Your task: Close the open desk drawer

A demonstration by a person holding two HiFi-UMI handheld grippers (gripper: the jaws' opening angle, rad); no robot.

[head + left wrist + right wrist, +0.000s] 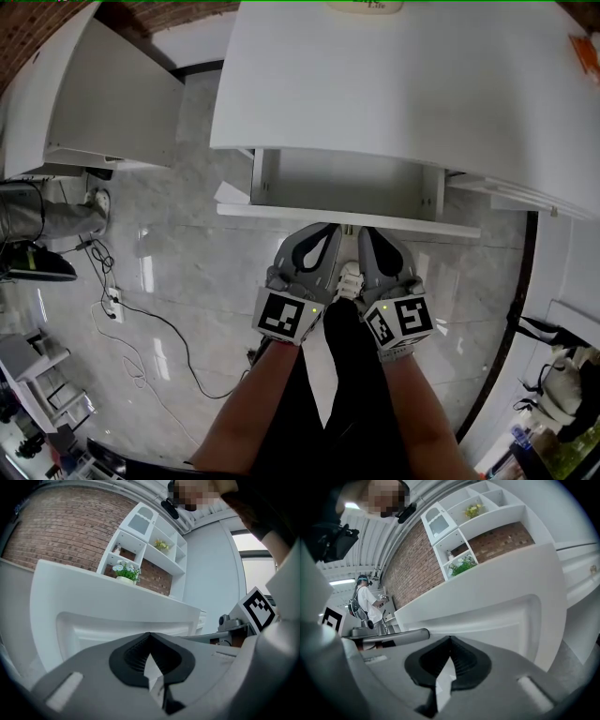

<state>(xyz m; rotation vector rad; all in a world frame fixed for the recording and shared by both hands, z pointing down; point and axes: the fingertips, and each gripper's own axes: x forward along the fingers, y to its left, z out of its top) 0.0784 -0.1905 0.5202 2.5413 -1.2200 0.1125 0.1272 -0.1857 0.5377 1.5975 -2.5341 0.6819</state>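
Note:
The white drawer (347,183) stands pulled out from under the white desk top (394,84), its front panel (281,212) facing me. In the head view my left gripper (325,231) and right gripper (368,233) are side by side, tips right at the middle of that panel; contact cannot be told. Both are shut with nothing between the jaws. The left gripper view shows the left gripper (150,638) just under the drawer front (93,625). The right gripper view has the right gripper (450,641) below the same panel (501,616).
A second white desk (94,94) stands to the left. Cables and a power strip (112,302) lie on the marble floor. My shoe (350,278) is under the grippers. Wall shelves with plants (126,571) hang on brick. A person (365,604) stands far off.

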